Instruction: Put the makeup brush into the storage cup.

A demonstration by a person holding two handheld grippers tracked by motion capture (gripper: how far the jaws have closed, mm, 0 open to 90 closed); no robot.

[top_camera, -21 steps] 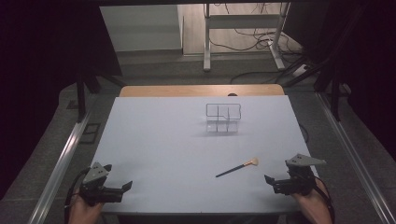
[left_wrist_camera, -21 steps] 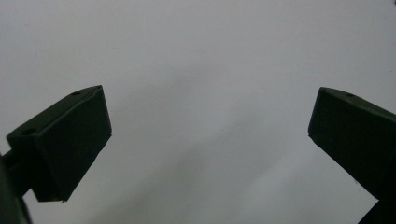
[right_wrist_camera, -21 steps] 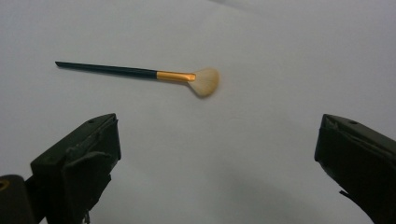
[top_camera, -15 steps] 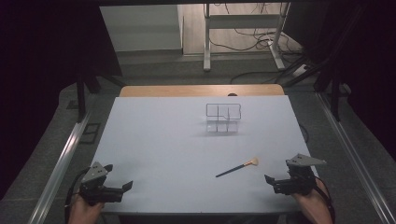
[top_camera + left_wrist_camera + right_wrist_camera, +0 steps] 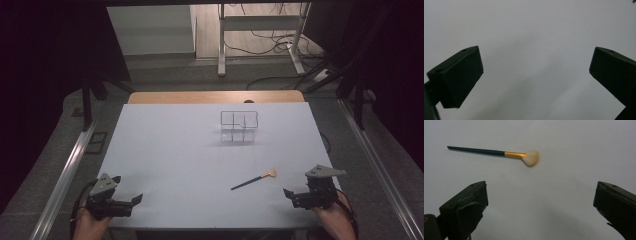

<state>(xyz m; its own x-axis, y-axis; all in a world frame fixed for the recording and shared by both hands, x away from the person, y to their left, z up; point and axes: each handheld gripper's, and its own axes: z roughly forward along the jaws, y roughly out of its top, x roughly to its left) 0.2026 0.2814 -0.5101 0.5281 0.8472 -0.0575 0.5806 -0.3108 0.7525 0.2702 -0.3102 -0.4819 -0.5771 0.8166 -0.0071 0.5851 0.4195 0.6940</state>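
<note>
The left gripper (image 5: 131,201) sits at the near left corner of the table (image 5: 170,150), held in the person's left hand (image 5: 90,225), with its jaws pointing toward the table's middle. In the left gripper view its jaws stand wide apart, with bare white tabletop (image 5: 531,50) between and ahead of them; nothing is gripped.

The right gripper (image 5: 289,194) sits at the near right corner, held in the right hand (image 5: 332,217), jaws pointing inward toward the left gripper. In the right gripper view its jaws are also wide apart and hold nothing.

A brush (image 5: 499,153) lies flat on the table ahead of the right jaws, apart from them, beyond the gap and lying crosswise to it. In that view its pale fan of bristles (image 5: 532,157) lies ahead of the gap between the jaws, nearer its middle, while the gold ferrule and dark handle run off beyond the left-hand jaw. In the high view the brush (image 5: 254,179) lies near the right gripper's tips, well apart from the left gripper.

A clear rack (image 5: 239,127) with several compartments stands upright farther up the table, well beyond both pairs of jaws. Its compartments look empty.
</note>
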